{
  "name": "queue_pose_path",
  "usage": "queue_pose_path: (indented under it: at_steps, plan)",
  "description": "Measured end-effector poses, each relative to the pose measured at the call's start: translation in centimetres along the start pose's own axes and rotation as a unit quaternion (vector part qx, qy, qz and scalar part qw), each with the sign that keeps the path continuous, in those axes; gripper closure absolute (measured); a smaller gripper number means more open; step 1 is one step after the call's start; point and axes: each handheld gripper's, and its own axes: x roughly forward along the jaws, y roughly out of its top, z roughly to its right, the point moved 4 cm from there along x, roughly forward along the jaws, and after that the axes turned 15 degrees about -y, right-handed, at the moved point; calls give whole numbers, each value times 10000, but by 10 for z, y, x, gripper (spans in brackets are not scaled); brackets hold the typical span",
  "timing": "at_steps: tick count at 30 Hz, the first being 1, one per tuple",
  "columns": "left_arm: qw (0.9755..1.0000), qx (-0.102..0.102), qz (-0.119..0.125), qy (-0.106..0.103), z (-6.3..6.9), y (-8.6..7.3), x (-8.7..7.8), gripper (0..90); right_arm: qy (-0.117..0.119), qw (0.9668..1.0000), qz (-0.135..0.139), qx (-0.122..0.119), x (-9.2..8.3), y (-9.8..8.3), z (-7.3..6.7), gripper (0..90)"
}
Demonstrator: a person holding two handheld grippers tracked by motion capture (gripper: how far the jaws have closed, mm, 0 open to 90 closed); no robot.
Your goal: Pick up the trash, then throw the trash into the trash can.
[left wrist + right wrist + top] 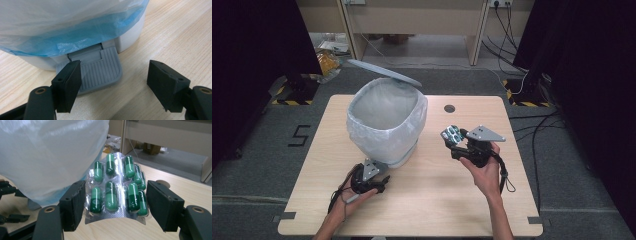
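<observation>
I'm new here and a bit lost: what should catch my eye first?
A white pedal bin lined with a pale plastic bag stands mid-table, its grey lid tipped up. Beside it, the right tool holds up a silver blister pack of green capsules. The left tool presses the bin's grey ribbed pedal.

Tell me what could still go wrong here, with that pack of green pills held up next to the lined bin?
1. The blister pack is bowed between the right tool and gripped only by its edges, so it might spring out.
2. The bin lid is up while the left tool presses one jaw on the pedal; if it slips off, the lid may drop.
3. The loose liner bag hangs close and might snag the pack.
</observation>
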Motion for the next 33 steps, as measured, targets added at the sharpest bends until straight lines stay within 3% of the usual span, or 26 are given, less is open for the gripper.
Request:
queue_pose_path:
  at_steps: [14, 33]
  plan:
    - [10000, -2, 1, -4, 0, 0, 0, 270, 153, 9997, 169, -63, -10, 31, -9, 337]
    - [10000, 6, -2, -10, 0, 0, 0, 270, 281, 9989, 296, -216, -19, 57, -29, 332]
